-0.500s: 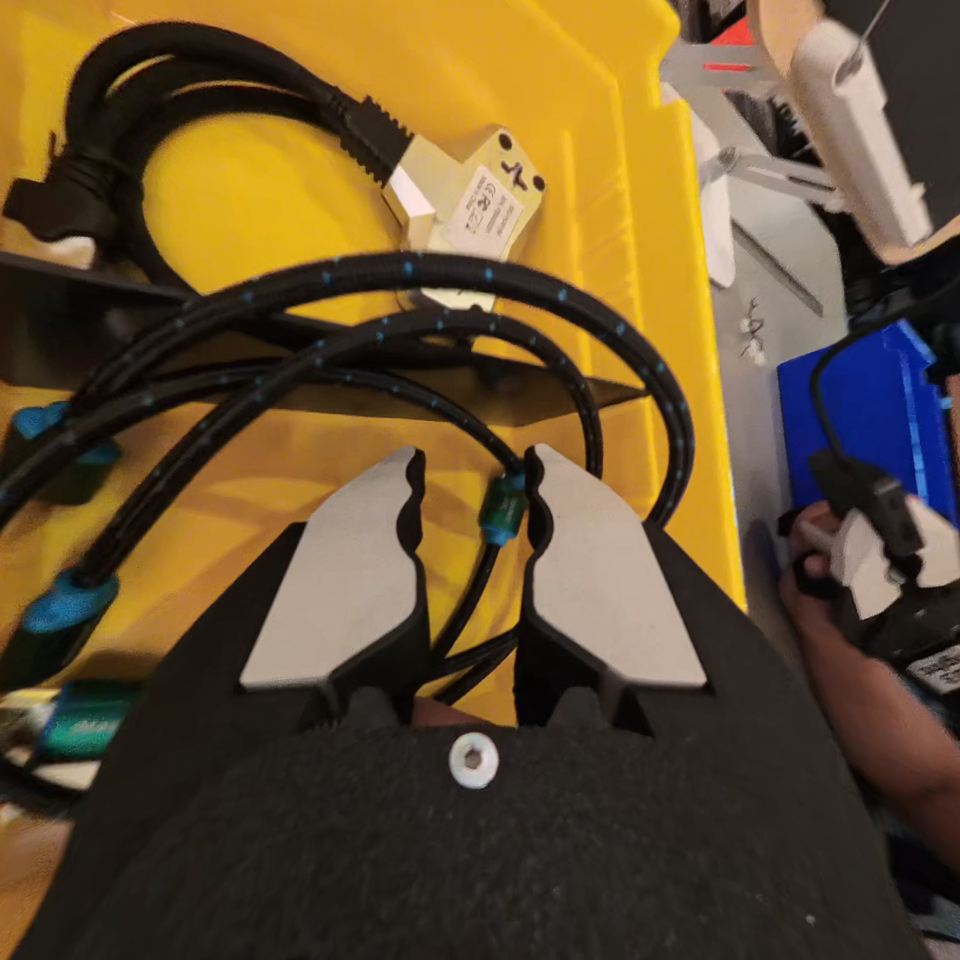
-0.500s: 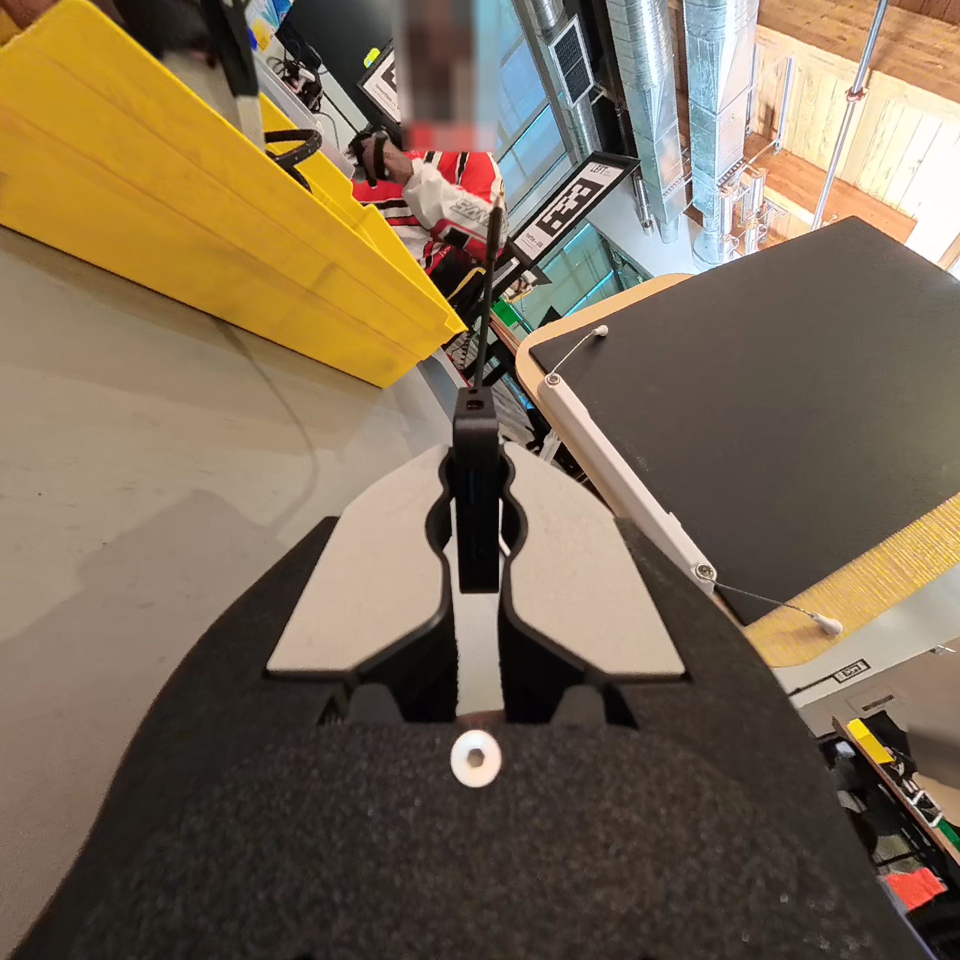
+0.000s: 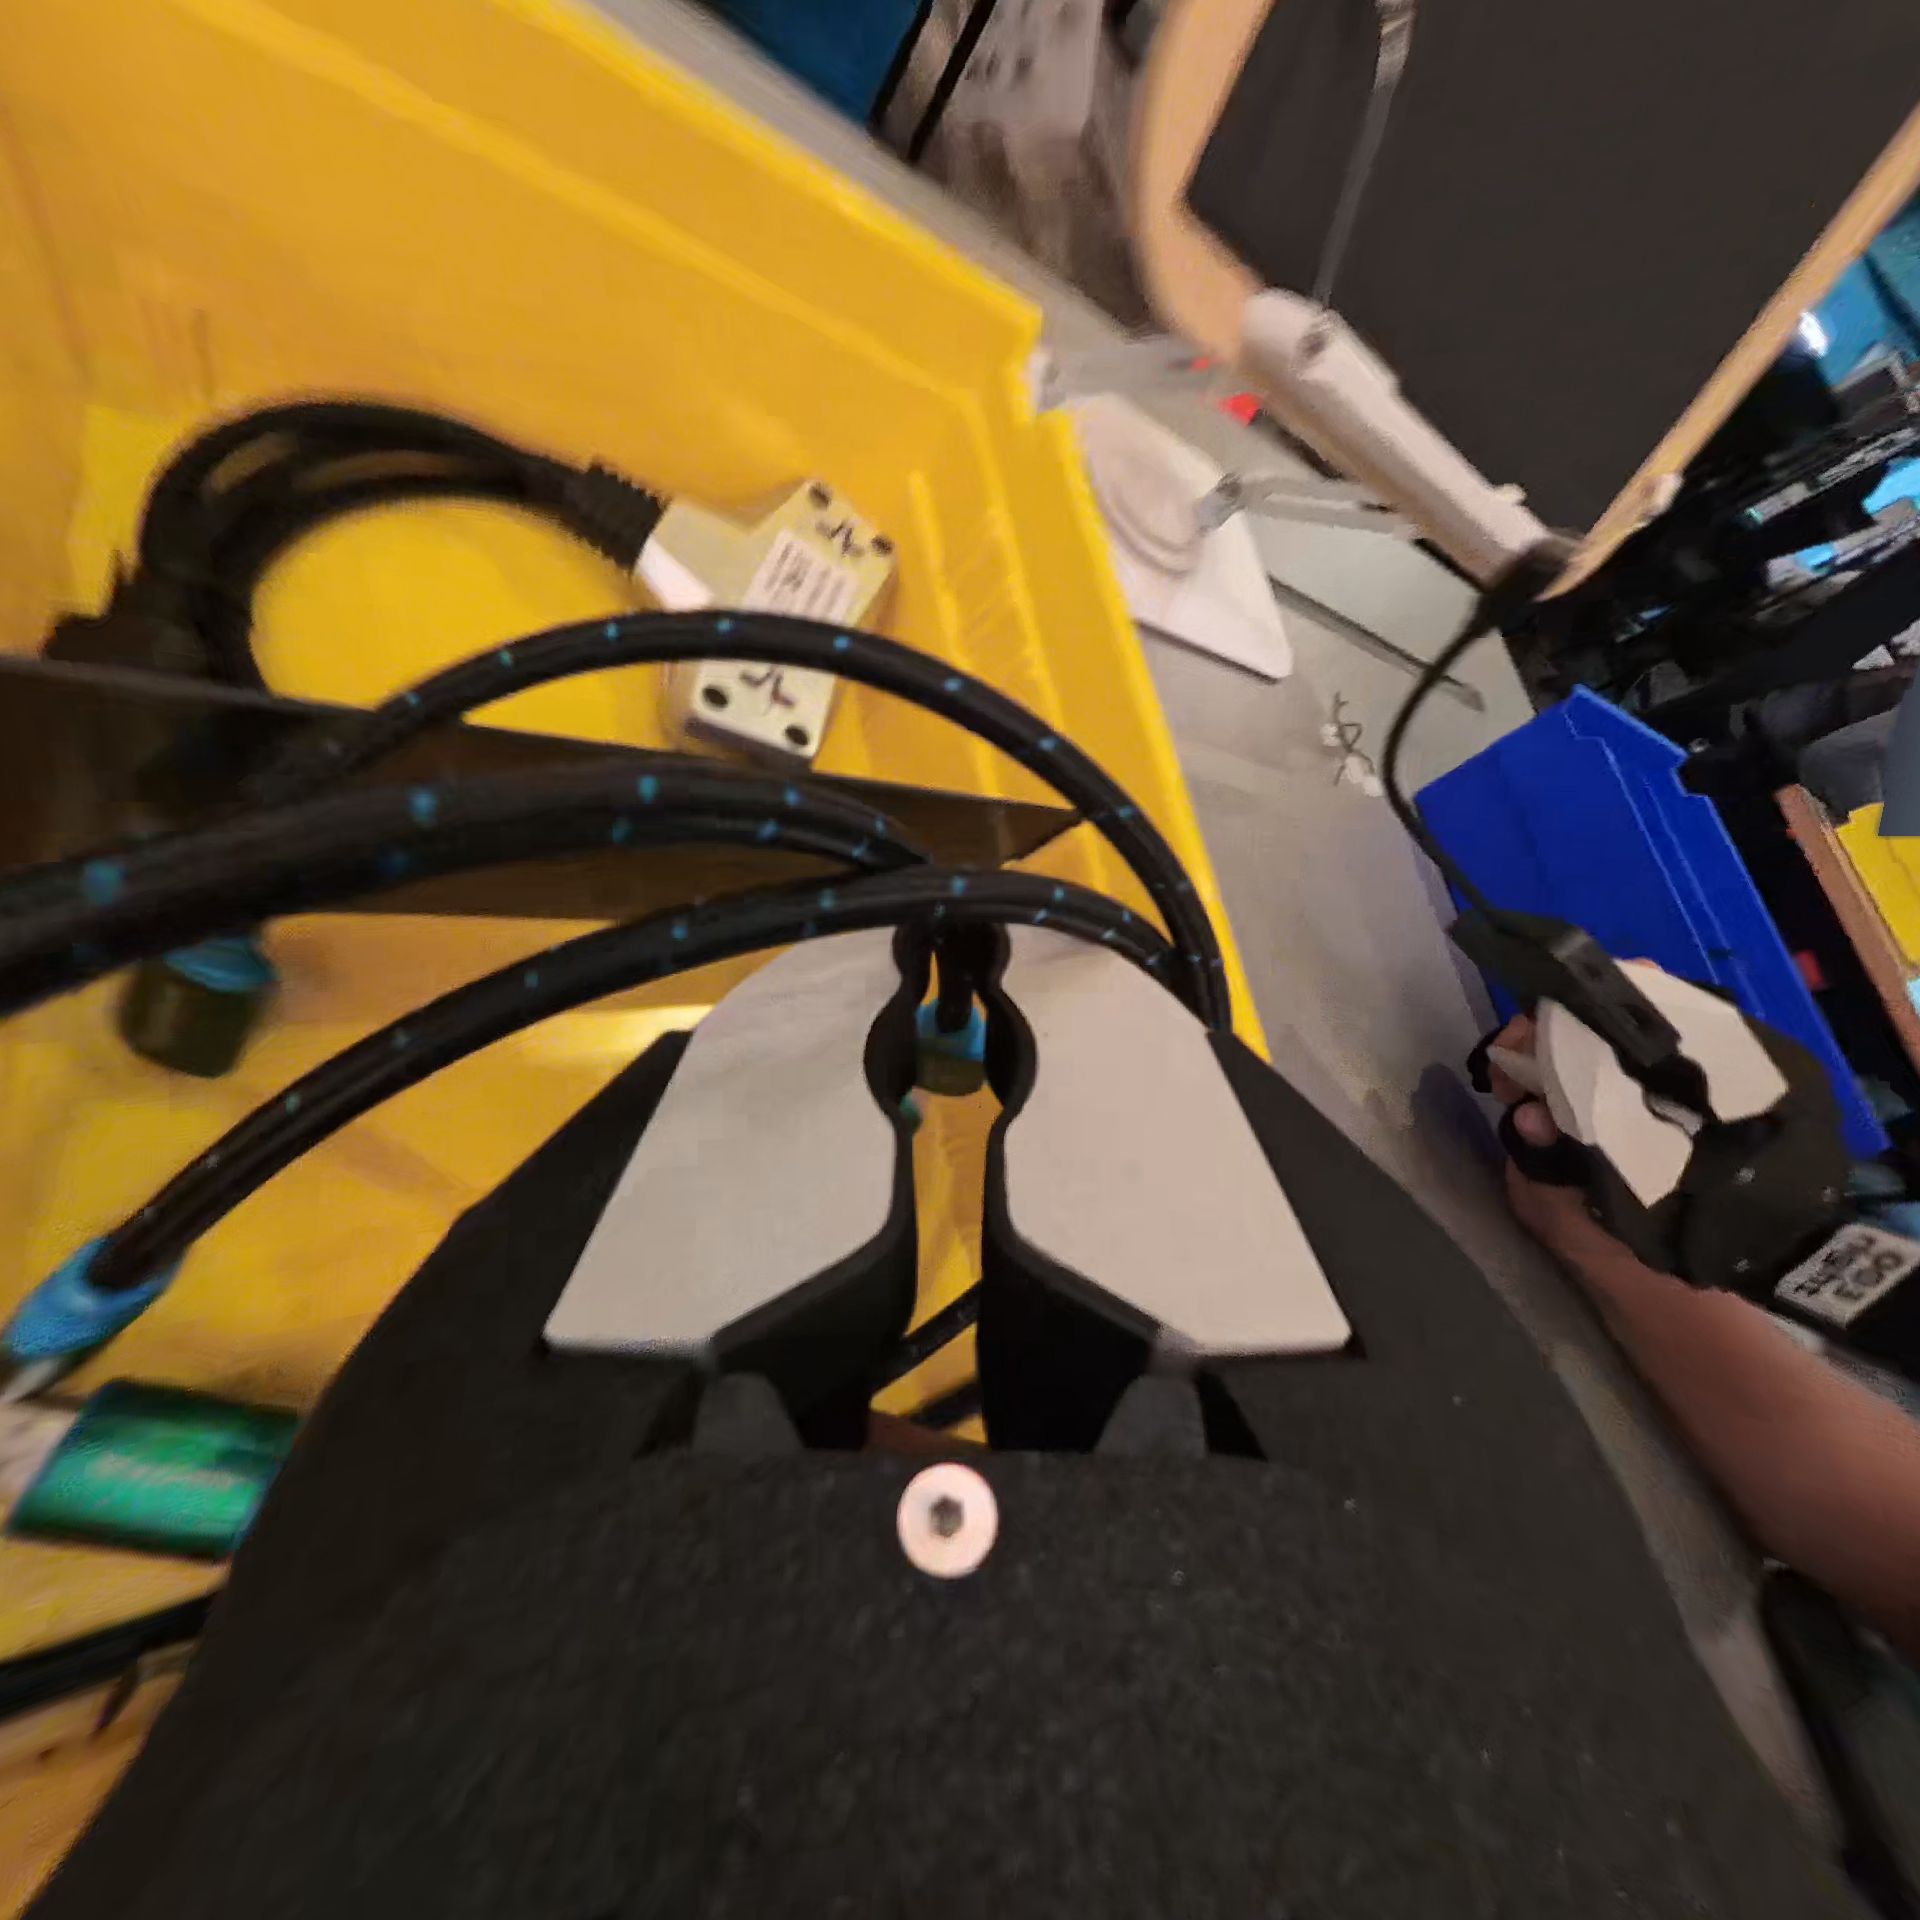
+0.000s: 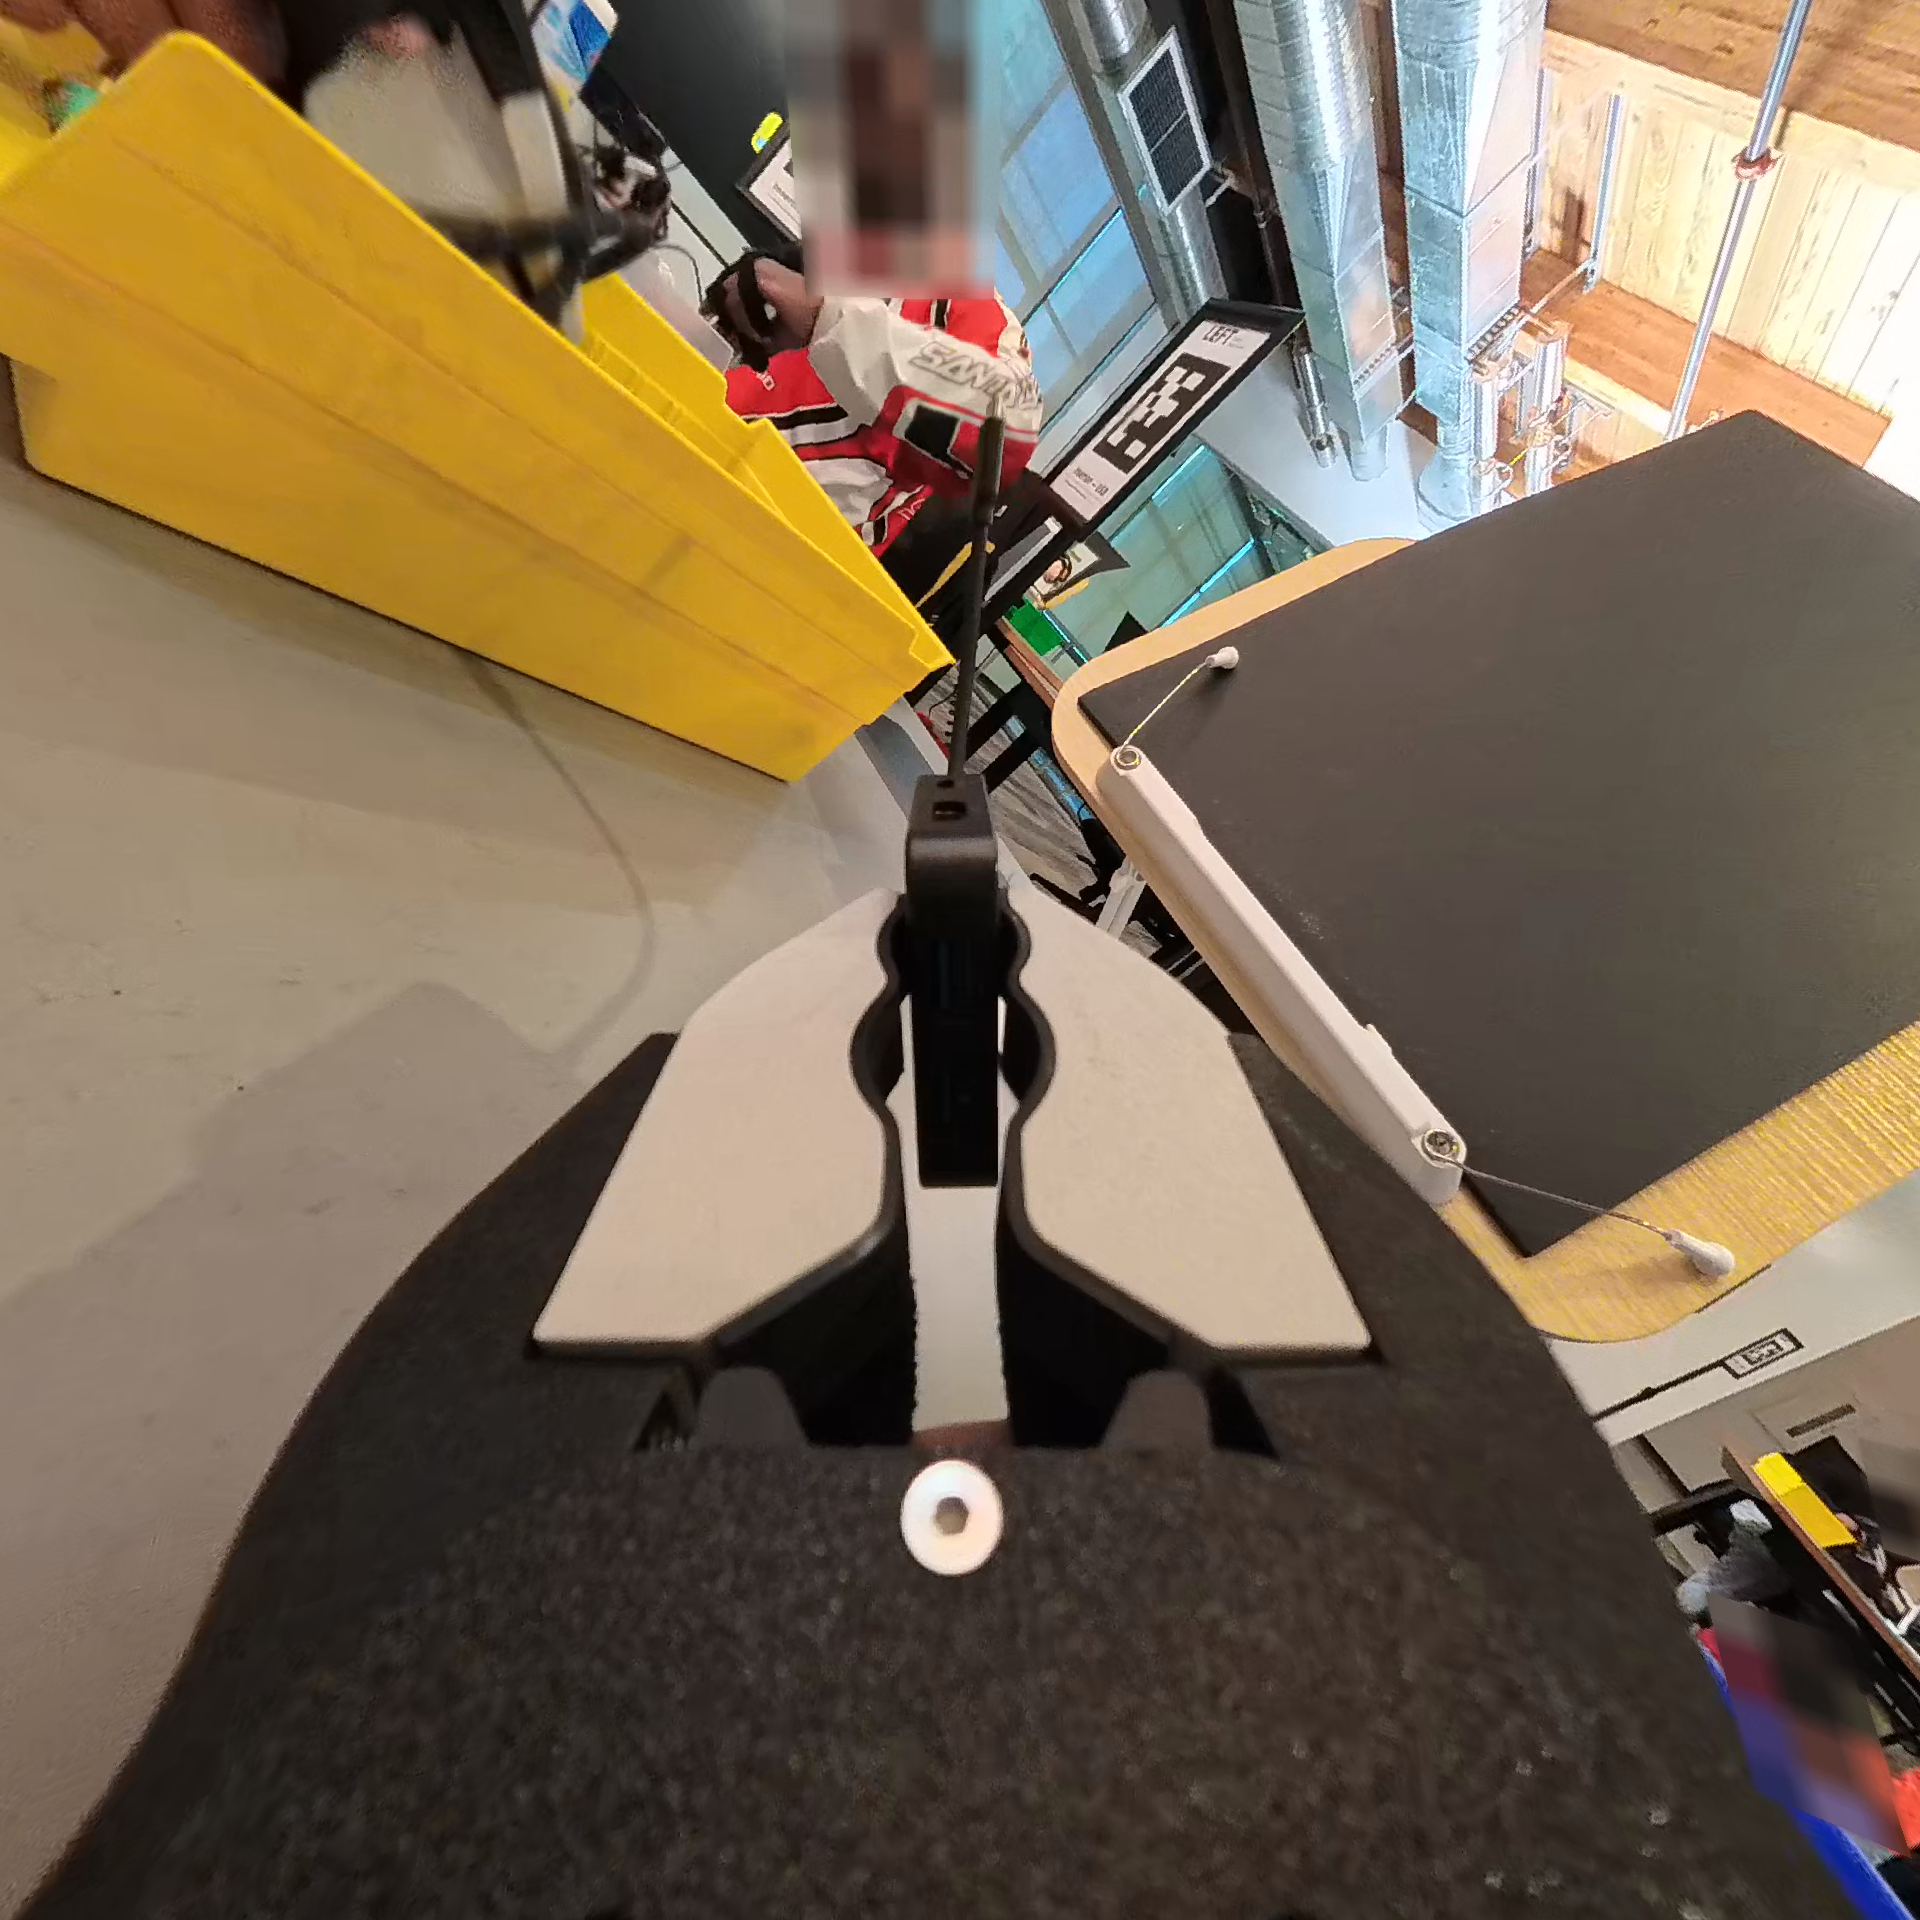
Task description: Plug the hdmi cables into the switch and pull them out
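the left claw (image 3: 951, 1023), agape half a second before, had closed on a blue-collared hdmi cable (image 3: 943, 1039) (ready for plugging, probably), while the right claw (image 4: 951, 997) stayed clamped on the black switch (image 4: 948, 997).

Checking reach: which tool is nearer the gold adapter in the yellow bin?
Left. The left tool is over the yellow bin, with the gold adapter just ahead. The right tool is outside the bin, beside the blue bin.

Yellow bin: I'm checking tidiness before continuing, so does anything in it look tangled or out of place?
Yes. Several black braided cables with blue flecks arc loosely over one another across the yellow plastic bin, crossing its black divider. Nothing looks damaged.
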`<state>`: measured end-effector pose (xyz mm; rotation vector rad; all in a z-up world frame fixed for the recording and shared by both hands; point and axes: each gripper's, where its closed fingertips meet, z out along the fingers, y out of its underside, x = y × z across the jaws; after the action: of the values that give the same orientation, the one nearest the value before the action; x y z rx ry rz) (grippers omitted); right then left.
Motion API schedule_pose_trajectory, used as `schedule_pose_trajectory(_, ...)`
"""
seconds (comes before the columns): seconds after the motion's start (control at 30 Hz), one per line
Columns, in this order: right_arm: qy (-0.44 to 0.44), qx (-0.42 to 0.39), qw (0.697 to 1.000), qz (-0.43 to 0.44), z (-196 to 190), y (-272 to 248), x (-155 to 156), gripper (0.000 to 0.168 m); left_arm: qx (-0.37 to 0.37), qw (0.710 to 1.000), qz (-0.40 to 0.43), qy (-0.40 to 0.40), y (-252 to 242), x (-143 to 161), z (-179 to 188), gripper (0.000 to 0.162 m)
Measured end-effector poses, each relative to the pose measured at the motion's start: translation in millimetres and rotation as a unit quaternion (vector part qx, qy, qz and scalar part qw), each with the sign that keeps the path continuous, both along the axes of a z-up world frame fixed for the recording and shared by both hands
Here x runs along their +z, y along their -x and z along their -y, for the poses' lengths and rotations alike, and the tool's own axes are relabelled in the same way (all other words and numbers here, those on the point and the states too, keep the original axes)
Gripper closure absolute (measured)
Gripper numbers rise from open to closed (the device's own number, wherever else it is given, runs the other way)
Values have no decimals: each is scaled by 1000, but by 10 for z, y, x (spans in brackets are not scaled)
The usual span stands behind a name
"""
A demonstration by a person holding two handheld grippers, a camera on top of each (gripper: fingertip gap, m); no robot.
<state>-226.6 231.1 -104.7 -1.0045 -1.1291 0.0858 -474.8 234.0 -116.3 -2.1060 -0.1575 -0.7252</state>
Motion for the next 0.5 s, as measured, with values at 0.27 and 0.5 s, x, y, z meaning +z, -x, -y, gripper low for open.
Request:
schedule_pose_trajectory(0.27, -11, 3, 1000, 4, 33, 19, 7, 155, -14, 988, -99, -120, -66, 188, 228, 156)
schedule_pose_trajectory(0.5, -10, -1, 1000, 2, 19, 5, 12, 155, -21, 989, -132, -56, -32, -36, 316, 138)
